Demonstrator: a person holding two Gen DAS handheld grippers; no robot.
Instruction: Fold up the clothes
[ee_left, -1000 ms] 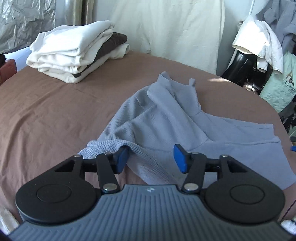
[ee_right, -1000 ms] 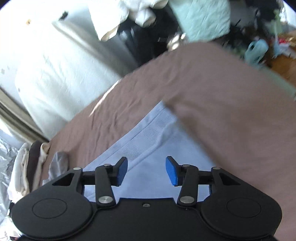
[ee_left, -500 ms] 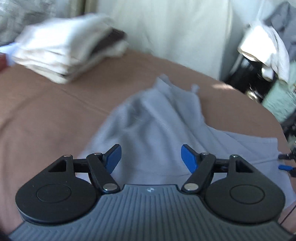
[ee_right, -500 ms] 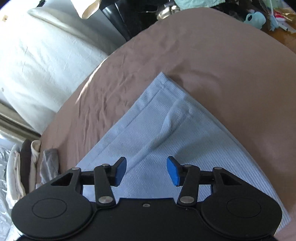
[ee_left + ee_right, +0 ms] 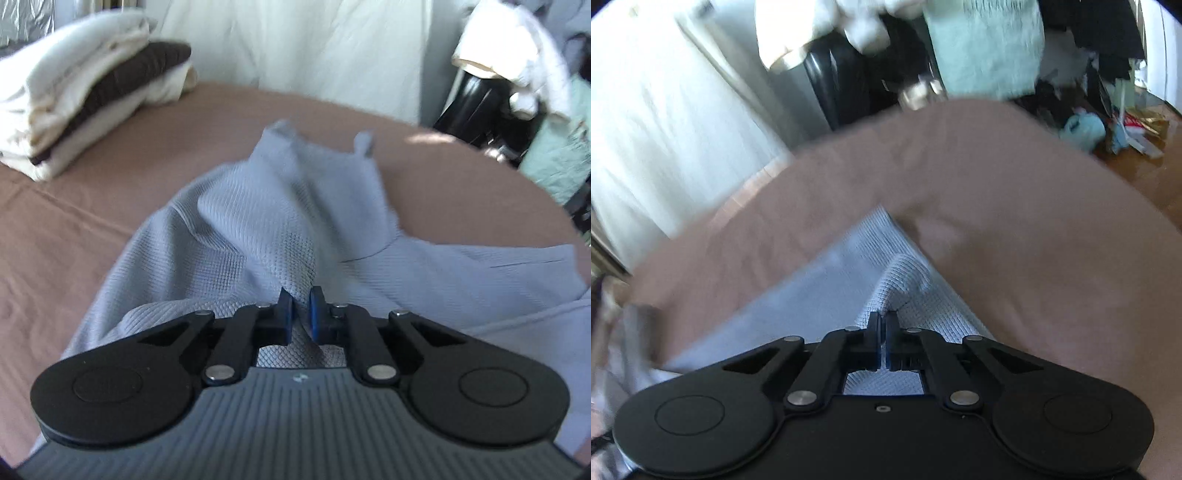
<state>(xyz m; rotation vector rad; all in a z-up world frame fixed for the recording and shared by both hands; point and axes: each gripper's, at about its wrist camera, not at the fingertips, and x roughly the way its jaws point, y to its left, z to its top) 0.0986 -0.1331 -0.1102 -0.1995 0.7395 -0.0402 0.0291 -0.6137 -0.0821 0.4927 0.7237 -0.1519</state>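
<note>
You are in a lived-in bedroom at home: a brown-sheeted bed (image 5: 110, 229) fills the view, a folded laundry stack (image 5: 85, 107) sits at ten o'clock, and clothes draped over a dark chair (image 5: 476, 103) crowd two o'clock.

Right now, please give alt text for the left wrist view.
The left claw pinches a raised fold of a grey waffle-knit garment spread on a brown bed cover. Folded cream and brown clothes are stacked behind.

Your left gripper (image 5: 300, 308) has blue pads, black linkage arms with silver pivot screws and a ribbed grey body; your right gripper (image 5: 882, 325) matches, its body smooth black.
</note>
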